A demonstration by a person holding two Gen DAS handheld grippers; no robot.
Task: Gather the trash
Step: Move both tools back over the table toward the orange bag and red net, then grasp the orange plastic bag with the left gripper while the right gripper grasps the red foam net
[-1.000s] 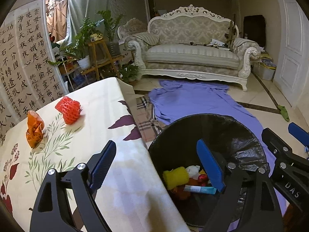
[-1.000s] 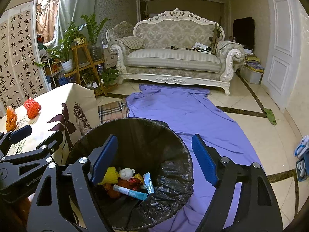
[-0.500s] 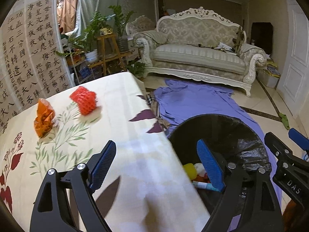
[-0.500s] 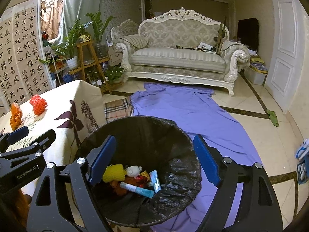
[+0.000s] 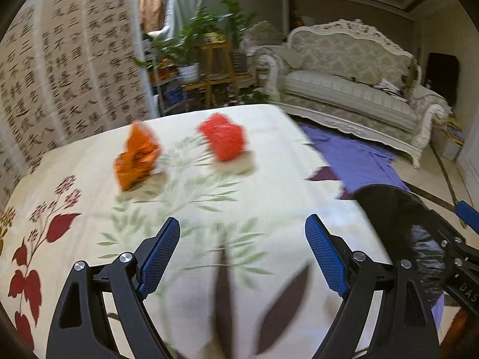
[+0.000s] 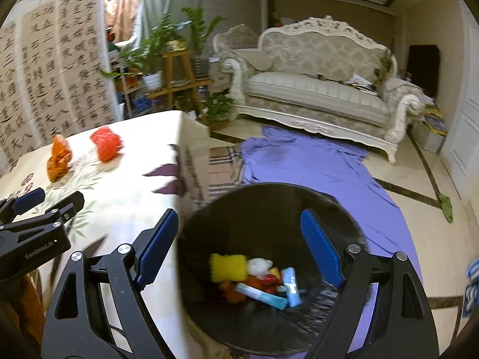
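Fingers (image 5: 160, 249) of both grippers are spread wide, nothing held; red net (image 5: 224, 140) could be nudged off table (image 5: 269, 185) if approached fast.

Prob. home living rm: ornate sofa (image 6: 317, 89), potted plants (image 6: 155, 51).

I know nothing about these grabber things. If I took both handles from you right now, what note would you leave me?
Left gripper: jaws open, holding nothing, over the table, facing the leftover trash.
Right gripper: jaws open, holding nothing, above the black bin on the floor by the table.
Done: a yellow piece, tubes and scraps lie in the bin.
Left: the orange wrapper and the red foam net lie apart on the tablecloth. Pick each up and drop it in the bin.
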